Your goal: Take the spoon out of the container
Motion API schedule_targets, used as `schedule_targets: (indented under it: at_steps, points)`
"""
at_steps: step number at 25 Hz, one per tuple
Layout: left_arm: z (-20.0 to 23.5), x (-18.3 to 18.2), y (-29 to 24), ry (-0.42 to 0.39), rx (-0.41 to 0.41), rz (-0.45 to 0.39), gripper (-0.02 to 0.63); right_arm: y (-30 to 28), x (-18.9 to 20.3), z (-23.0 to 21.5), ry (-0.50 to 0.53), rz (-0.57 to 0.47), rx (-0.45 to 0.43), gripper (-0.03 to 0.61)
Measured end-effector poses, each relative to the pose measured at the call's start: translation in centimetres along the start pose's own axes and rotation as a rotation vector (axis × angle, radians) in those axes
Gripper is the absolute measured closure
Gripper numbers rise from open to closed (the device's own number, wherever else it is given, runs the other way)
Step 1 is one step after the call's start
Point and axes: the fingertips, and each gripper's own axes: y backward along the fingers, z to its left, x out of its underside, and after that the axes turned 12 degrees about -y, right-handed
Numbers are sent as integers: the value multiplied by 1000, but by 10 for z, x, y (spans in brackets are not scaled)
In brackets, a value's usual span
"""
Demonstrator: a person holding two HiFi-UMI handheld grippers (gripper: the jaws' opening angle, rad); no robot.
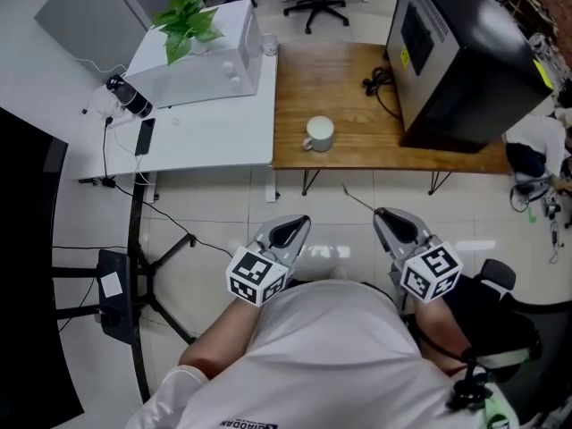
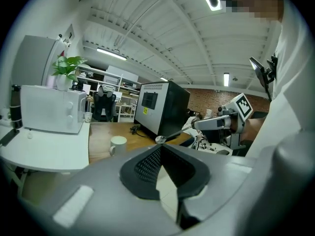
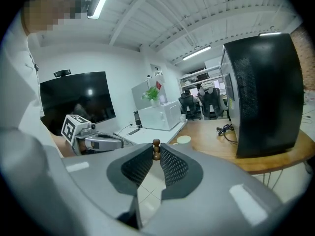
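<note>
A white mug (image 1: 318, 133) stands alone on the wooden table (image 1: 349, 70); it also shows in the left gripper view as the mug (image 2: 117, 144). My right gripper (image 1: 386, 217) is held close to my body over the tiled floor, shut on a thin metal spoon (image 1: 357, 197) that points up and left toward the table. The spoon's brown handle end (image 3: 156, 149) sticks out between the right gripper's jaws. Its bowl (image 2: 160, 139) shows in the left gripper view. My left gripper (image 1: 295, 226) hangs beside it, shut and with nothing in it.
A large black cabinet (image 1: 456, 56) fills the right of the wooden table, with a black cable (image 1: 380, 83) beside it. A white microwave (image 1: 201, 65) and a plant (image 1: 186, 21) sit on the white table to the left. A black stand (image 1: 134, 275) is on the floor at my left.
</note>
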Motion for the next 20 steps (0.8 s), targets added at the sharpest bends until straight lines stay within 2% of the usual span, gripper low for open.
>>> schedule_targets:
  at_steps: [7,14,20]
  points:
    - [6,16,19,1,64,29,609,-8,15,20,-33,4,44,527]
    - [13,22,28,-6,113,39,609,-17,40,32,-84,50,73,527]
    - [16,25,34,-8,126,48,609,-20,46,46,-81,68,73,526]
